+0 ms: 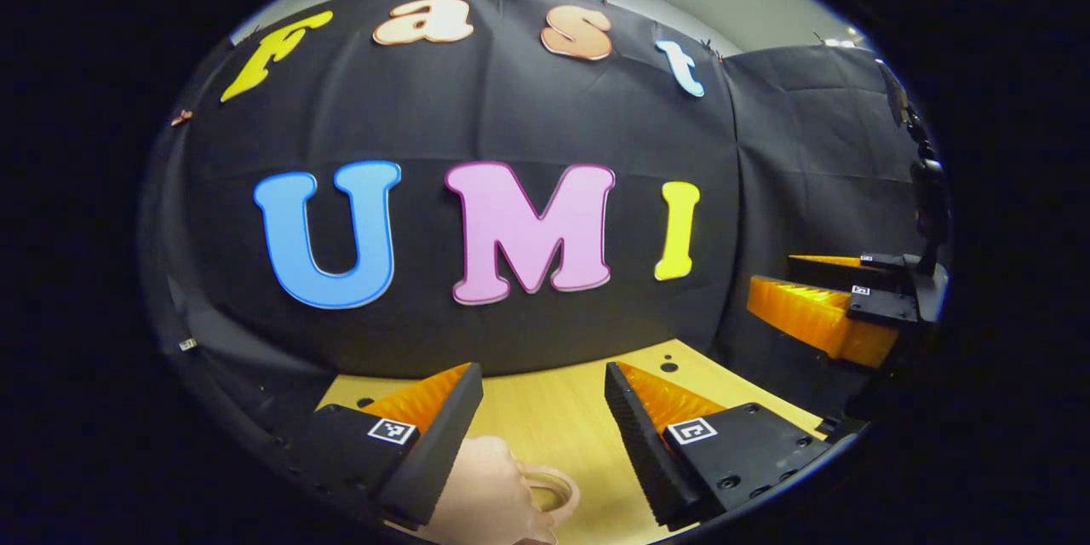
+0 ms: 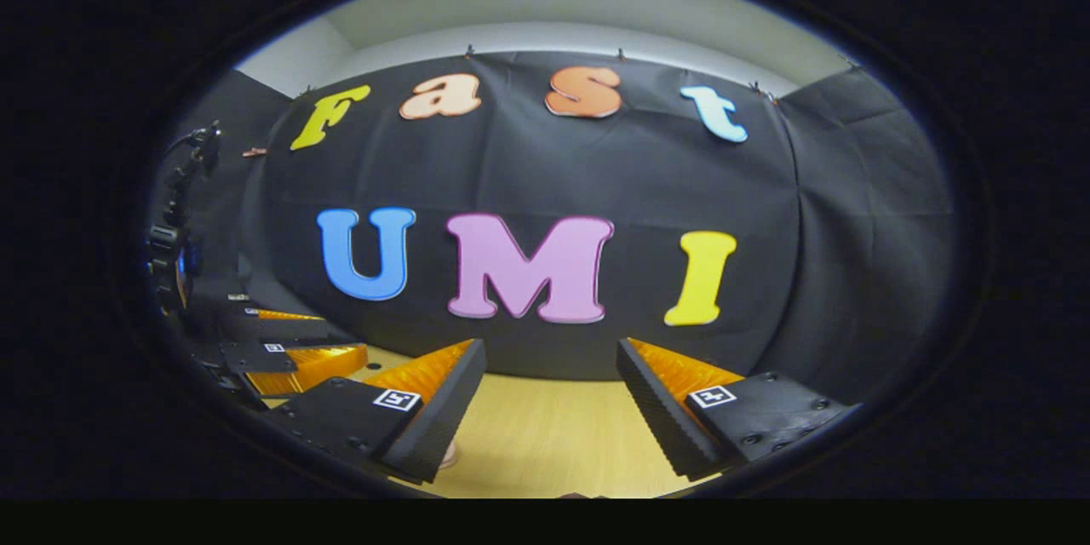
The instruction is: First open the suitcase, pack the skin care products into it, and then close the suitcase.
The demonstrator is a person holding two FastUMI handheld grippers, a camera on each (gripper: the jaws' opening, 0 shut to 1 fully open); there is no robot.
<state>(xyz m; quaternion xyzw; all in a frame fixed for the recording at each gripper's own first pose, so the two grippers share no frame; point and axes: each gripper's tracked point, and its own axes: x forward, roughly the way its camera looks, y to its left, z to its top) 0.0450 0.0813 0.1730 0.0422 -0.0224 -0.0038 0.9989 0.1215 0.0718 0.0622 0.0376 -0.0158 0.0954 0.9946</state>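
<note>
Pale pink suitcase (image 1: pixel 490 490) showing at the bottom edge of the left gripper view, lying on the light wood table (image 1: pixel 562 417). Shell looking smooth and glossy, rounded at the corner. A loop handle (image 1: pixel 553 485) in the same pink sticking out on its right side, lying flat toward the table. Most of the case being cut off by the view edge and partly hidden behind a dark finger, so can't tell whether the lid is open or closed. In the right gripper view, a small pink sliver (image 2: pixel 449 457) peeking out low, probably the same case.
</note>
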